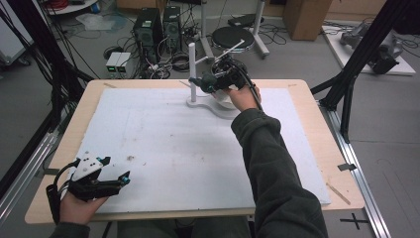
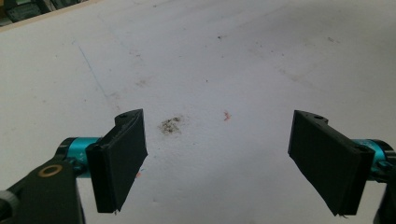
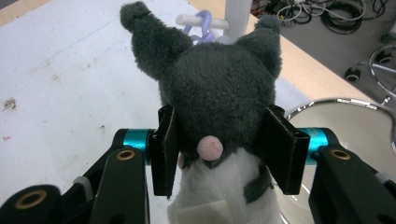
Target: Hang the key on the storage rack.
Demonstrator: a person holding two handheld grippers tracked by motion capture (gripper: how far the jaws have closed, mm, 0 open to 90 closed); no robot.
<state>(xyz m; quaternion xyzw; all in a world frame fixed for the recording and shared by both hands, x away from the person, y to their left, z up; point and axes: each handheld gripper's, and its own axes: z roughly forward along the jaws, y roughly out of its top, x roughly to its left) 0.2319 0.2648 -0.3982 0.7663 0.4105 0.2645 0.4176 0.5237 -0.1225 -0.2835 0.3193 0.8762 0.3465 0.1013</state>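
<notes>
**Mia:** What is the right gripper (image 3: 217, 156) doing?

**Ben:** It is squeezing a soft toy (image 3: 212, 98). The toy is dark grey with two pointy ears, a little pink bump and a white part below. One black jaw presses on each side of it, in the middle of the right gripper view.

**Mia:** Where is that in the high view?

**Ben:** Near the top middle of the frame. The right gripper (image 1: 210, 83) holds the toy up just beside a white stand (image 1: 192, 74). The stand has a tall post and a flat white base on the surface (image 1: 163, 148).

**Mia:** Is the toy touching the stand?

**Ben:** I cannot tell for sure. In the right gripper view, a pale purple loop (image 3: 201, 23) is on a white peg at the top of the frame, just behind the toy's ears.

**Mia:** And the left gripper (image 1: 111, 171)?

**Ben:** It sits in the lower left of the high view, held in the person's hand. Its jaws are spread wide and hold nothing.

**Mia:** What does the left gripper view show?

**Ben:** The two black jaws are far apart, with the white surface between them. There is a small dirty spot (image 2: 171, 125) and a tiny red mark (image 2: 226, 115) on it.
</notes>
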